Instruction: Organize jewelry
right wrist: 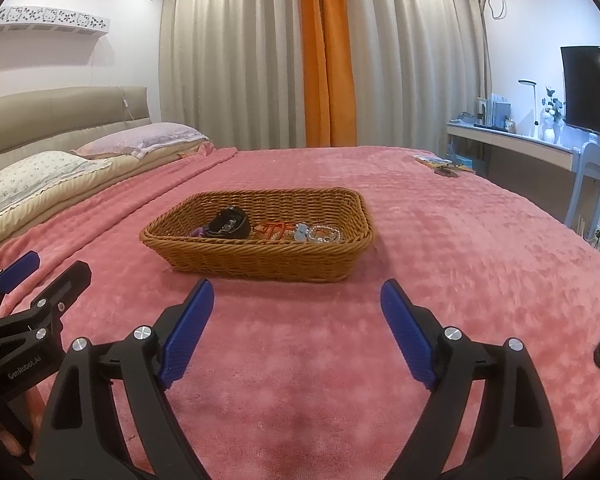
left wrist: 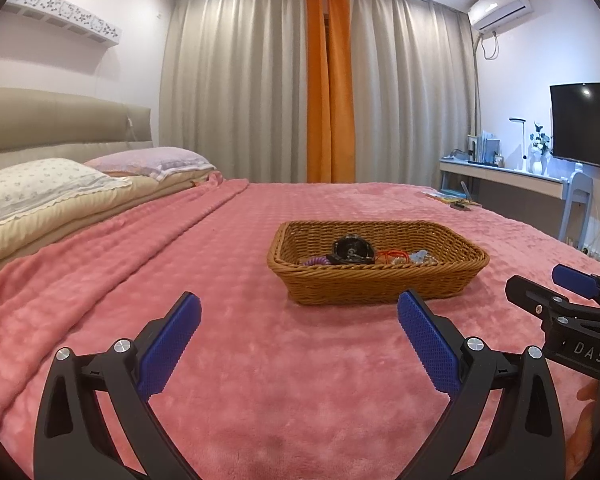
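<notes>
Wicker basket (left wrist: 378,262) sits on the pink blanket (left wrist: 260,360) in the left wrist view, ahead of the left gripper (left wrist: 299,312) and slightly to its right. Left gripper jaws stand wide apart with only blanket between the 2 blue pads (left wrist: 428,344); nothing is held. Inside the basket lie a black round item (left wrist: 350,250), a purple coiled piece (left wrist: 316,261), an orange cord piece (left wrist: 388,257) and pale bluish pieces (left wrist: 420,257), all low against the near wall; finer detail cannot be told. The right gripper (left wrist: 572,296) enters at the right edge, well short of the basket. 2 pillows (left wrist: 40,188) rest at the headboard on the left, and grey curtains (left wrist: 240,80) with an orange strip (left wrist: 330,88) hang behind the bed. In the right wrist view, the basket (right wrist: 256,256) lies ahead and a little to the left of the right gripper (right wrist: 297,304), not touching it. Right gripper jaws are spread wide over bare blanket (right wrist: 300,380), gripping nothing. Basket contents read as the black item (right wrist: 230,222), orange piece (right wrist: 276,229) and silvery beaded pieces (right wrist: 326,234). The left gripper (right wrist: 44,276) shows at the left edge, apart from the basket. A desk (right wrist: 512,142) and a dark screen (right wrist: 592,88) stand at far right.
</notes>
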